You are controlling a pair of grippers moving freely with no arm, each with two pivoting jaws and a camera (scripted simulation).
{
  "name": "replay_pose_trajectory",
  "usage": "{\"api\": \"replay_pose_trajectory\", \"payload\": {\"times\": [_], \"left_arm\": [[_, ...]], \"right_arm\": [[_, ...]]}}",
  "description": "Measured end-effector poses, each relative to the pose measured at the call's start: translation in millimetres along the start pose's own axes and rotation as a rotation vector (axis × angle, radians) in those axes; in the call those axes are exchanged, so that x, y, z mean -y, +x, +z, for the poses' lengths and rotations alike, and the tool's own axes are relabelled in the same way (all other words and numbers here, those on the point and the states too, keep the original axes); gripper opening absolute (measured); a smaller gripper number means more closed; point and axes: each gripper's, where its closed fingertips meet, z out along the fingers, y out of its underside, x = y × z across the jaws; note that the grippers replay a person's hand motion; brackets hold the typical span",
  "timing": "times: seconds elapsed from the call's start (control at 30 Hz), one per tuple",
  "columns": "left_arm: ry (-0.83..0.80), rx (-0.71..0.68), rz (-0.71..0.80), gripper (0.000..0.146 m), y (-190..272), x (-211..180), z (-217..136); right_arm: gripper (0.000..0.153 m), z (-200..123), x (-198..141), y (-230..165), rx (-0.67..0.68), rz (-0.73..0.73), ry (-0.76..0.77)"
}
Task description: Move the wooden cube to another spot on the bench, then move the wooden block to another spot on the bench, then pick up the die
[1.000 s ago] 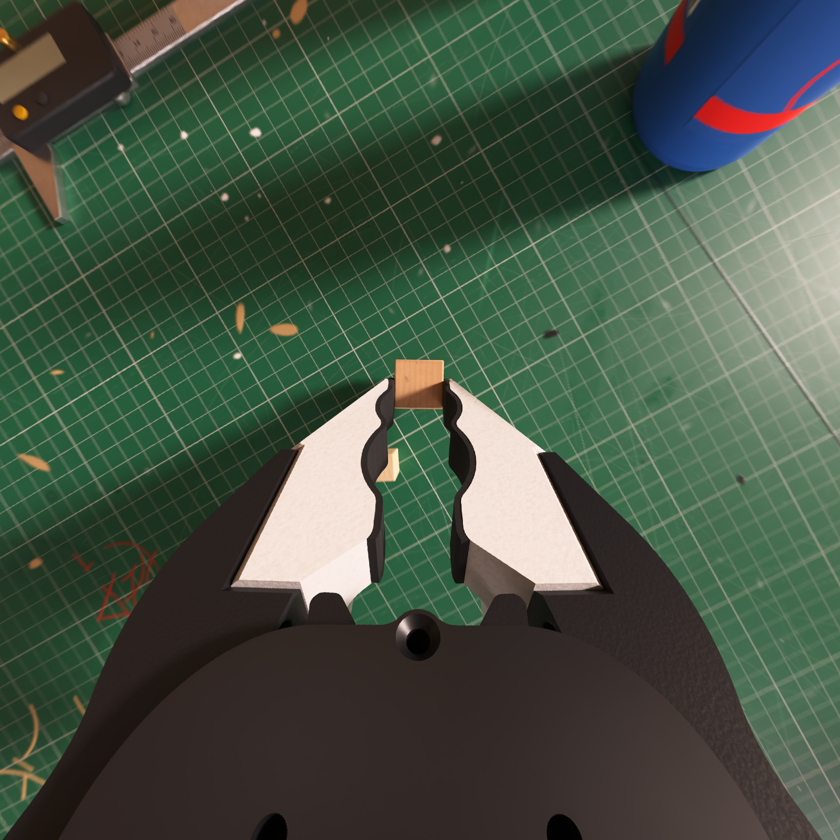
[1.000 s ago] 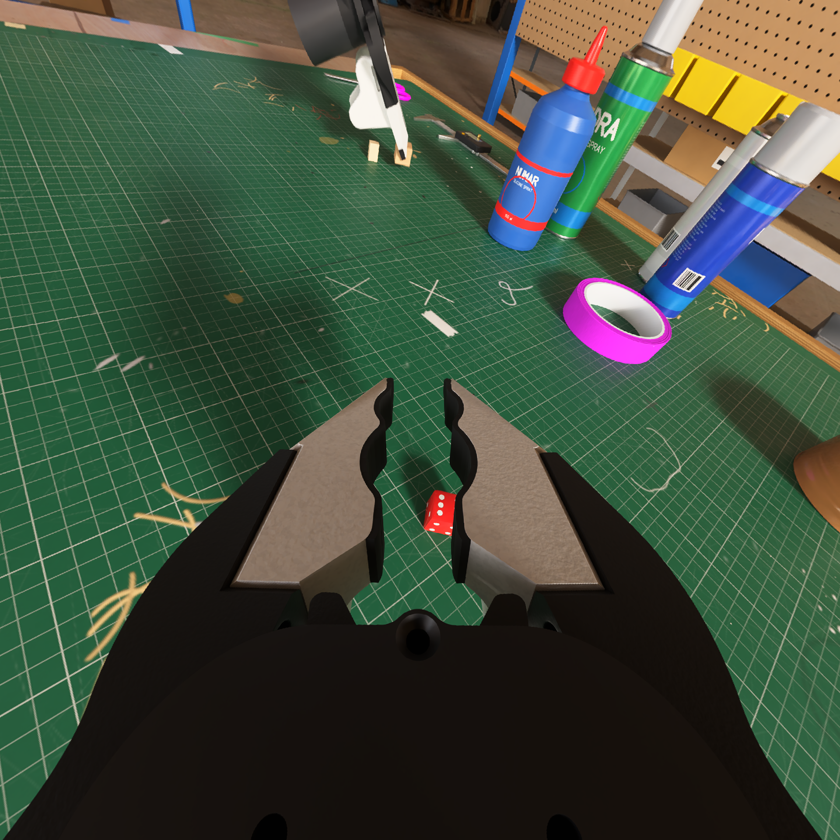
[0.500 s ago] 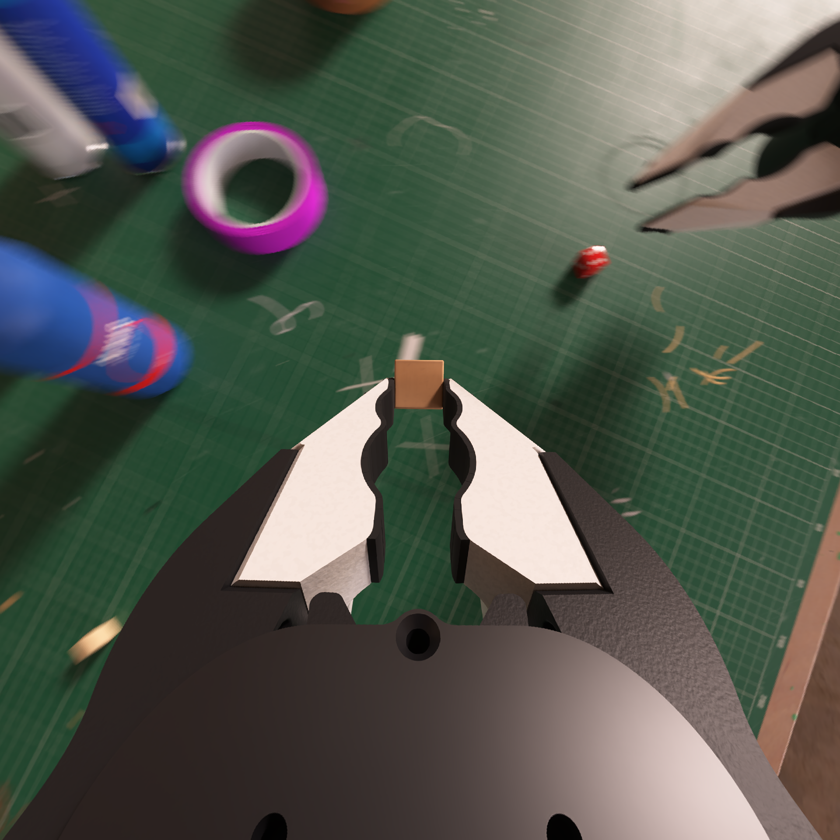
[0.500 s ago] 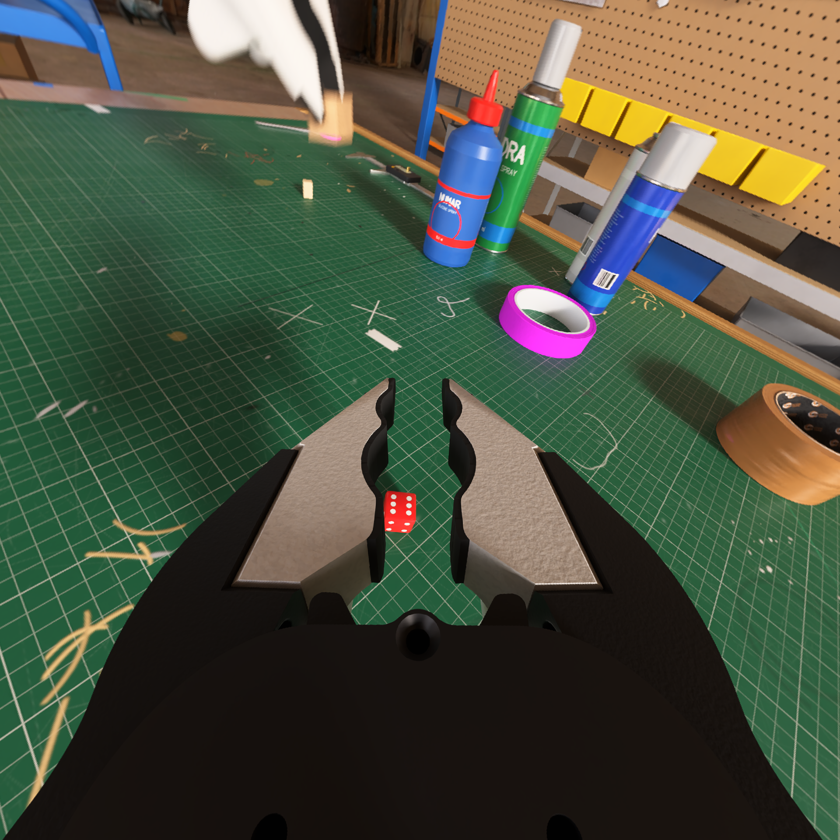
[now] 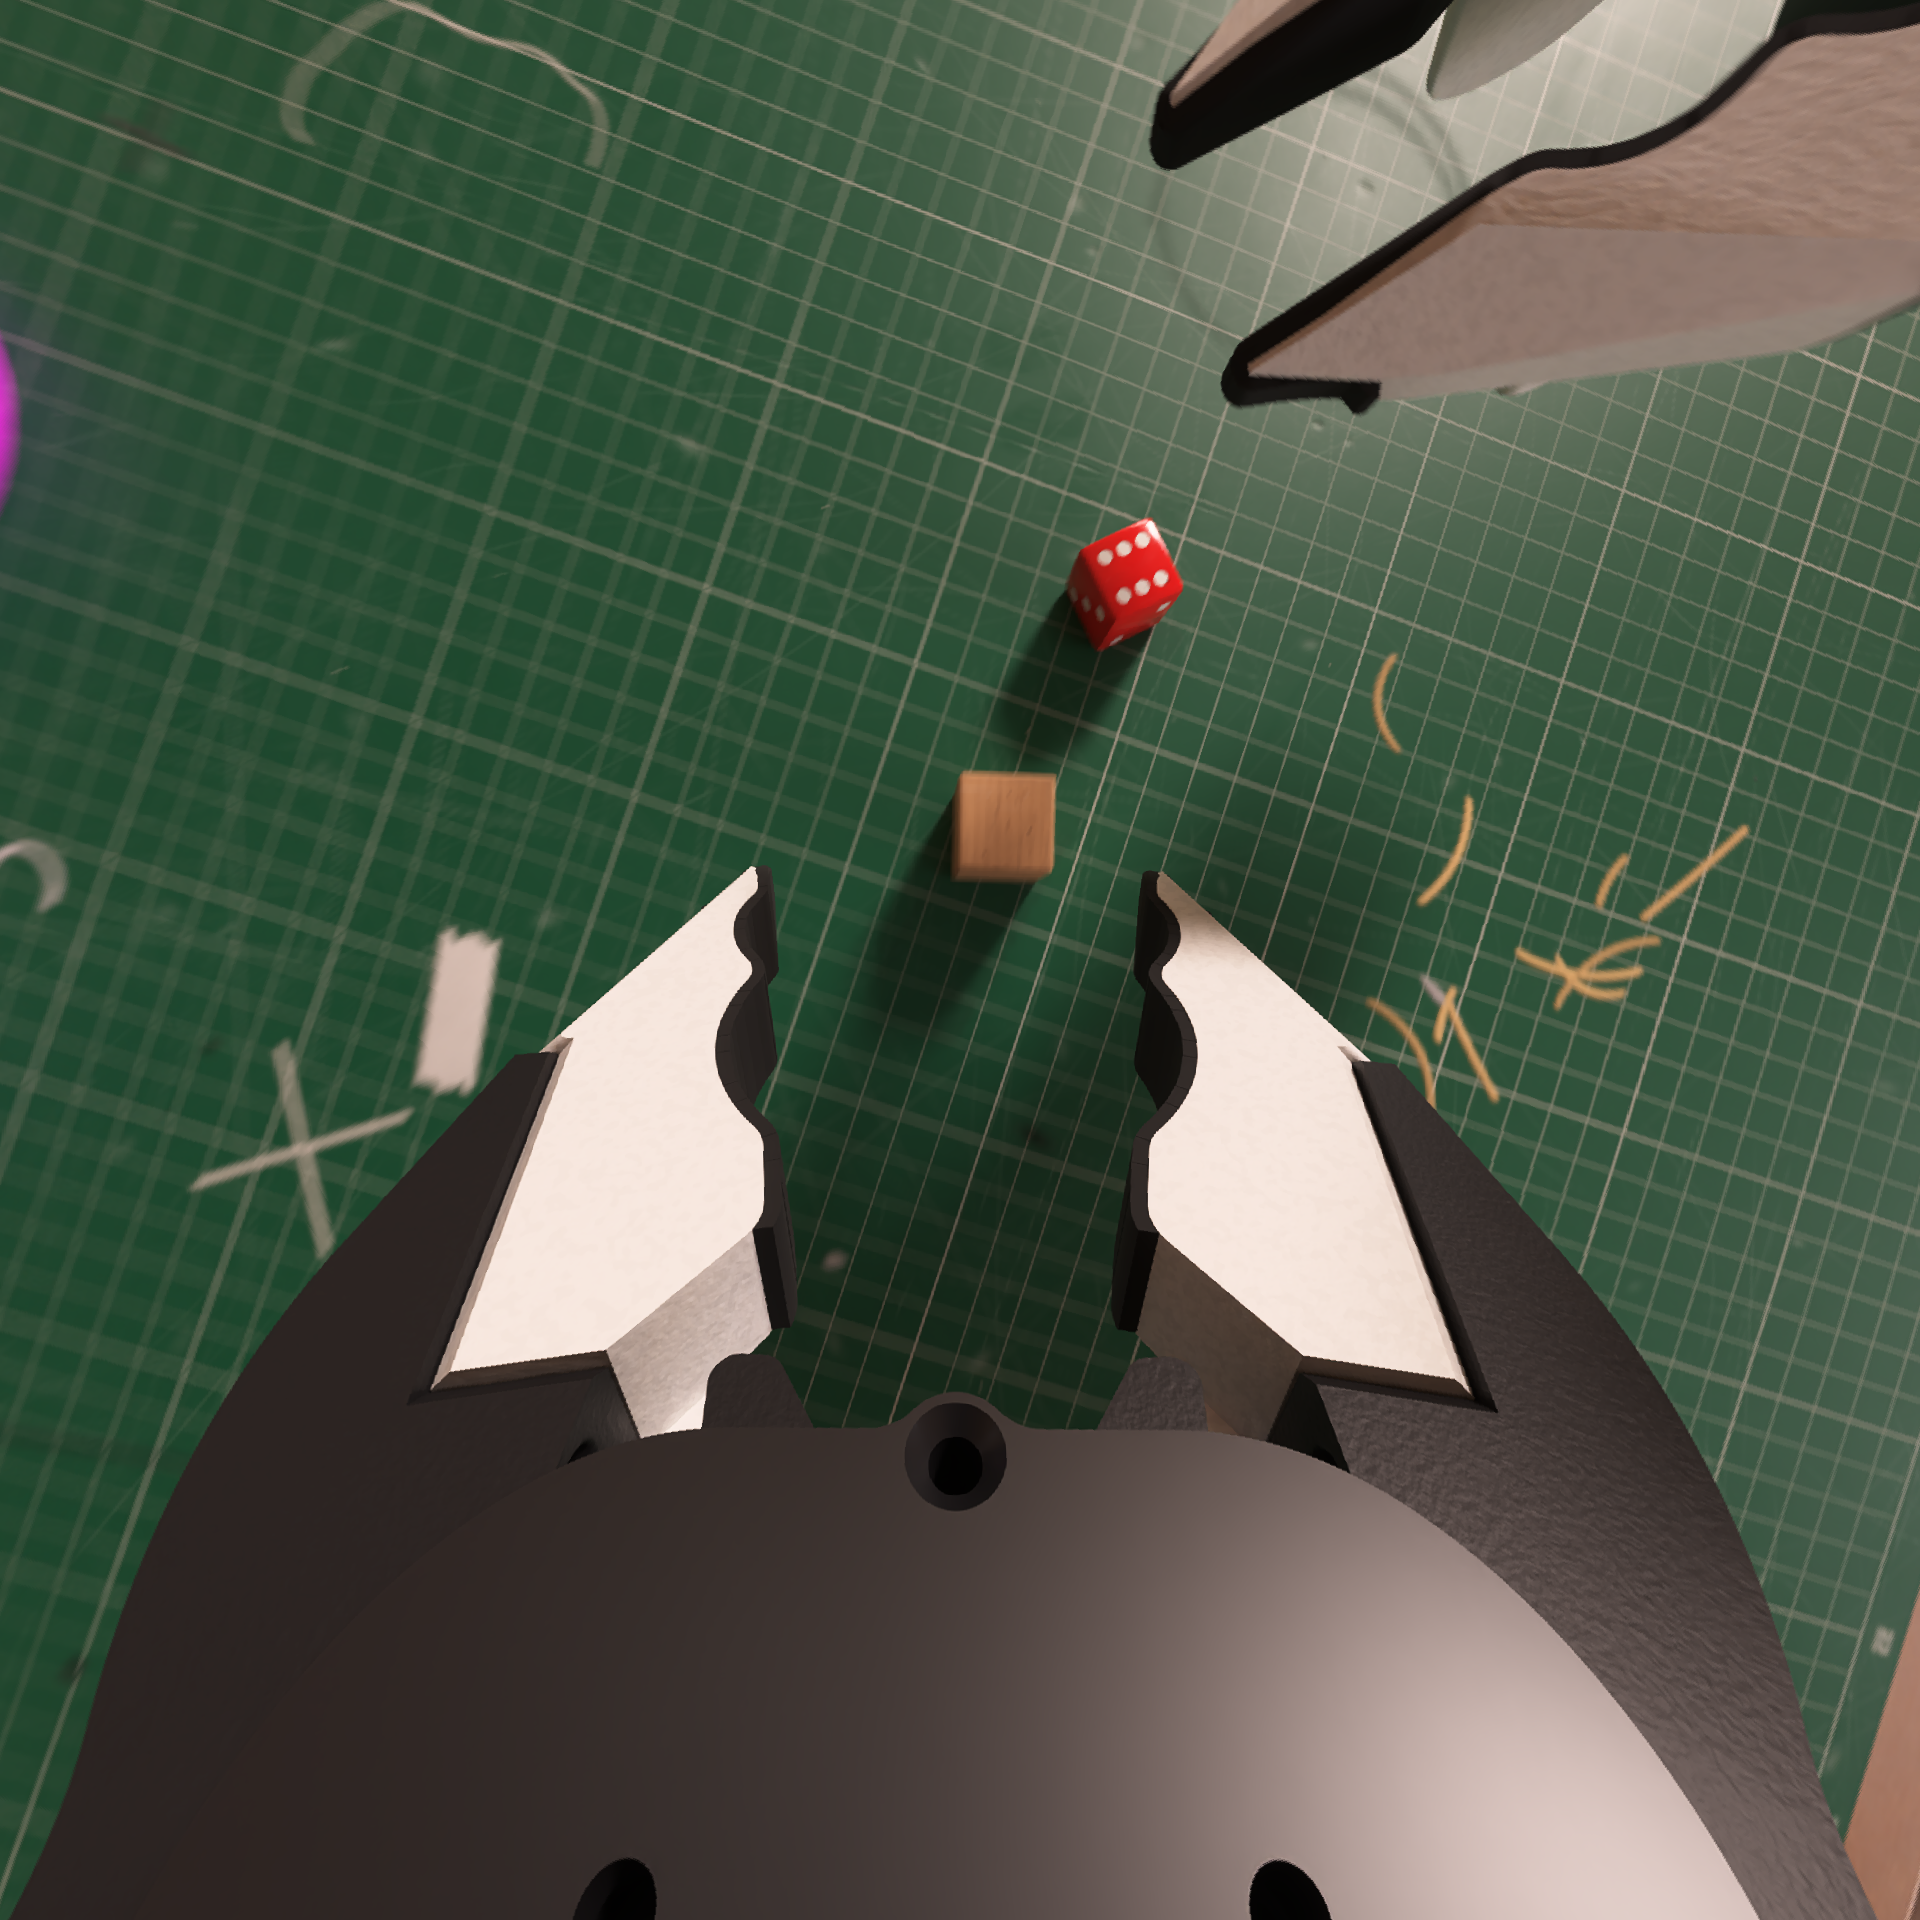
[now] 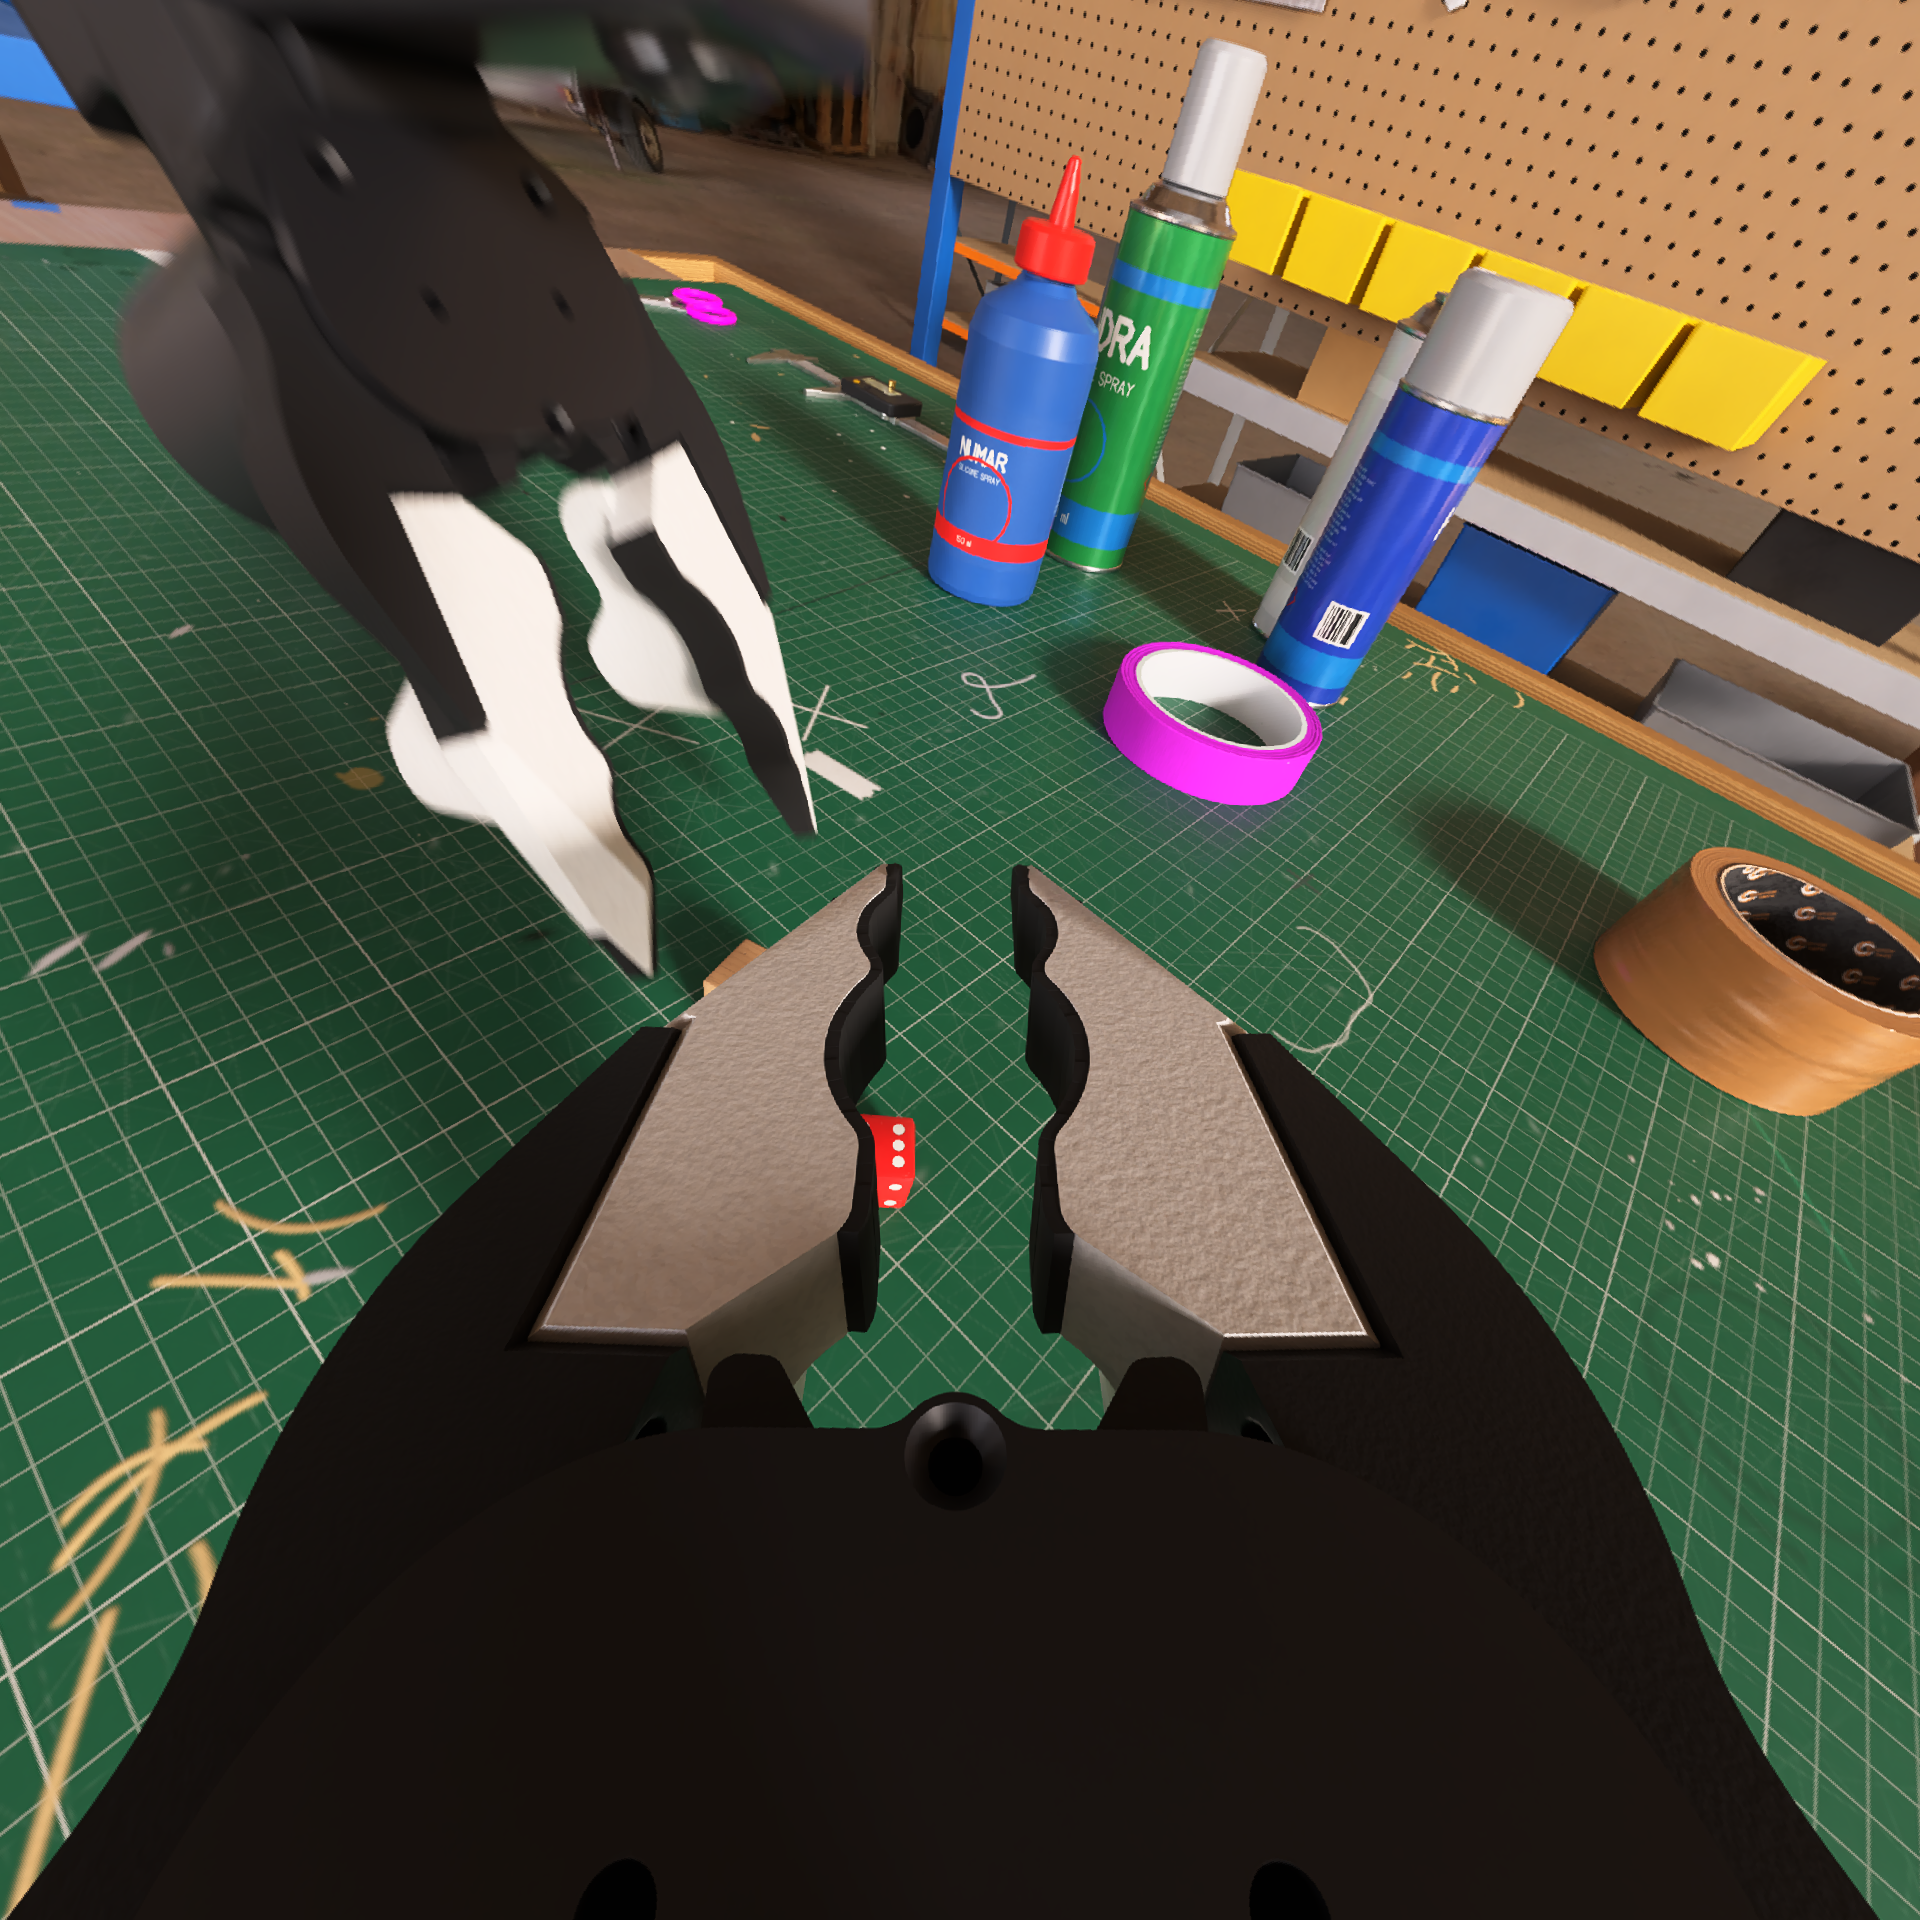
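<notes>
First, check the left wrist view. Note the left gripper (image 5: 956,881) with fingers spread wide, holding nothing. Find the wooden cube (image 5: 1004,826) resting flat on the green gridded table (image 5: 520,520), just ahead of the fingertips and clear of both. Locate the die (image 5: 1124,582), red with white pips, just beyond the cube and apart from it, turned at an angle to the grid lines. Observe the right gripper (image 5: 1195,268) at upper right, past the die, with fingers parted by a narrow gap and nothing between them.

Next, check the right wrist view. See only a sliver of the die through that gap, down on the table, mostly hidden behind one finger. See only a tan corner of the cube beside the same finger. Find here, and not in the left wrist view:
- a blue bottle (image 6: 1013,436) with a red nozzle
- a green spray can (image 6: 1153,343)
- a blue spray can (image 6: 1403,488) with a white cap
- a brown tape roll (image 6: 1766,997)
- a pegboard (image 6: 1558,156) with yellow bins (image 6: 1662,353)

Compare the magenta tape roll (image 6: 1210,722): whole here, a mere edge in the other view. Expect printed labels on the bottle and both cans, plus a barcode patch on the blue can. Treat the left gripper as motion-blurred in this view.
</notes>
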Motion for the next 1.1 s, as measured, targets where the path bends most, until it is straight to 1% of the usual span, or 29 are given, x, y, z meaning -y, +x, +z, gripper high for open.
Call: {"api": "replay_pose_trajectory", "payload": {"times": [0.1, 0.17, 0.27, 0.33, 0.4, 0.43, 0.47, 0.53, 0.63, 0.7, 0.87, 0.97, 1.03, 1.1], "left_arm": [[0.06, 0.084, -0.01, 0.07, -18, -12, -43], [0.103, 0.182, -0.04, 0.067, -47, -27, -84], [0.108, 0.359, -0.159, 0.066, -117, -62, -154], [0.065, 0.465, -0.271, 0.072, -176, -93, -193], [0.002, 0.556, -0.372, 0.074, -234, -126, -217], [-0.026, 0.578, -0.428, 0.074, -259, -142, -223], [-0.05, 0.575, -0.486, 0.072, -280, -156, -223], [-0.074, 0.505, -0.596, 0.067, -309, -179, -211], [-0.101, 0.401, -0.693, 0.066, -334, -200, -190], [-0.115, 0.376, -0.732, 0.068, -343, -208, -184], [-0.167, 0.375, -0.729, 0.07, -352, -211, -175], [-0.207, 0.369, -0.781, 0.075, -351, -219, -169], [-0.209, 0.378, -0.779, 0.077, -352, -221, -167], [-0.212, 0.374, -0.788, 0.082, -352, -223, -163]], "right_arm": [[0.021, 1, -3, -1, -0.003, -0.008, -0.021], [0.022, 2, -7, -2, 0.001, -0.01, -0.043], [0.022, 3, -6, -7, 0.015, -0.025, -0.046], [0.022, 3, -5, -11, 0.025, -0.039, -0.044], [0.022, 4, -6, -13, 0.029, -0.054, -0.049], [0.022, 4, -6, -14, 0.03, -0.06, -0.053], [0.022, 5, -7, -15, 0.032, -0.065, -0.057], [0.022, 5, -8, -15, 0.031, -0.067, -0.063], [0.022, 5, -8, -13, 0.033, -0.053, -0.059], [0.022, 5, -8, -13, 0.042, -0.037, -0.055], [0.022, 5, -8, -16, 0.055, -0.035, -0.052], [0.022, 4, -7, -18, 0.057, -0.046, -0.05], [0.022, 4, -6, -19, 0.06, -0.05, -0.044], [0.022, 4, -6, -20, 0.064, -0.048, -0.044]]}}
